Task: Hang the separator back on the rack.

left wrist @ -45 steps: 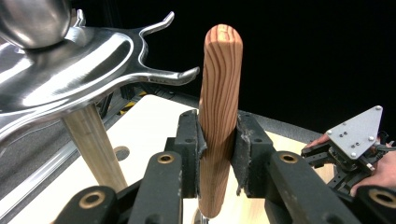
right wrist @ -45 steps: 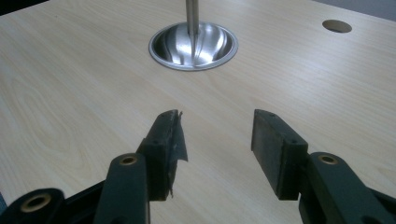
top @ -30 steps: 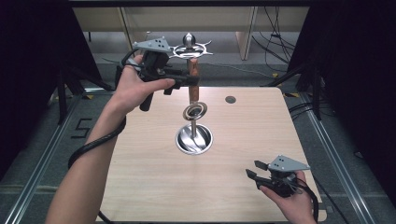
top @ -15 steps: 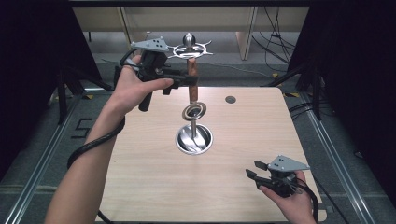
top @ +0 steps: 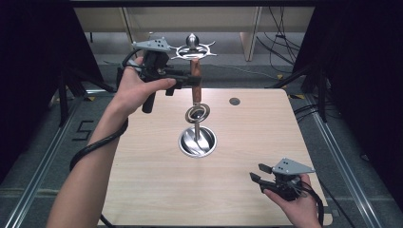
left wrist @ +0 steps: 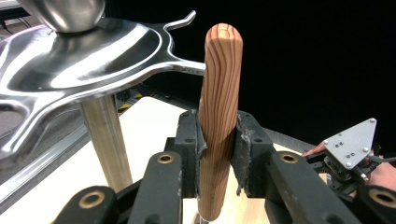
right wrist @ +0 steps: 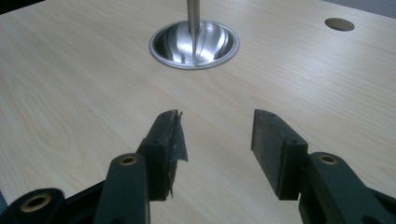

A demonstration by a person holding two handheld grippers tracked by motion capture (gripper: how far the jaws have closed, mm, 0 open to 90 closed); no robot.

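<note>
Above table: left tool [left wrist: 218,154] grasping wooden handle [left wrist: 219,116], lower end hidden | right tool [right wrist: 217,140] released

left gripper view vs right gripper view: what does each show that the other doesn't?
Left gripper view alone: its jaws shut on an upright striped wooden handle, a shiny metal star-shaped top plate on a pale wooden post, and the other hand's gripper with a grey three-cornered plate.

Right gripper view alone: its jaws open with nothing between them, a round polished metal base dish with a thin metal rod rising from it, and a dark round hole in the tabletop.

Both: the light wooden table.
</note>
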